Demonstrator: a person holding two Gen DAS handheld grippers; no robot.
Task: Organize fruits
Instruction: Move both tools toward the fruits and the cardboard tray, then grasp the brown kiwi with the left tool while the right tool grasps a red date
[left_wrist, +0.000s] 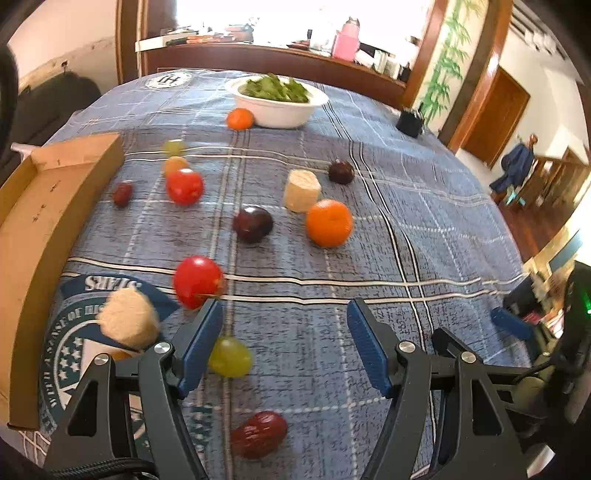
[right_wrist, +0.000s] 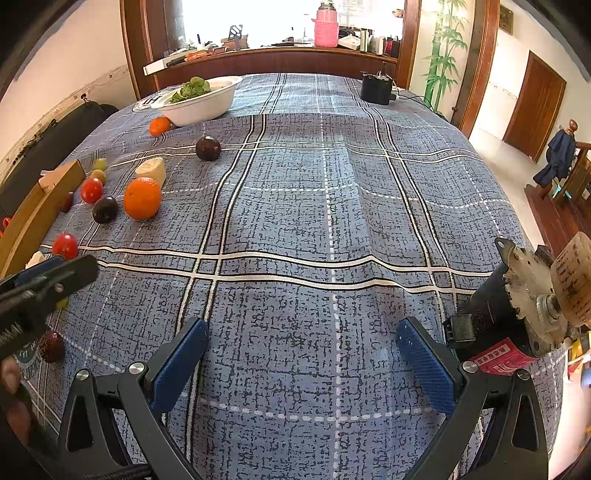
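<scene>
Where blue plaid tablecloth (right_wrist: 332, 206) spreads, wooden sideboard (right_wrist: 273, 61) behind, door (right_wrist: 535, 107) right

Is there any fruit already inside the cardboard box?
No, the cardboard box shows only a bare floor in the left wrist view, while the fruits, such as the big orange, lie on the tablecloth.

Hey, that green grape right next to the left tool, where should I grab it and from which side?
Grip the green grape across its short middle, coming straight down from above. It lies on its side on the tablecloth, slightly oval, beside the open left tool, with room on both sides for the fingers.
</scene>
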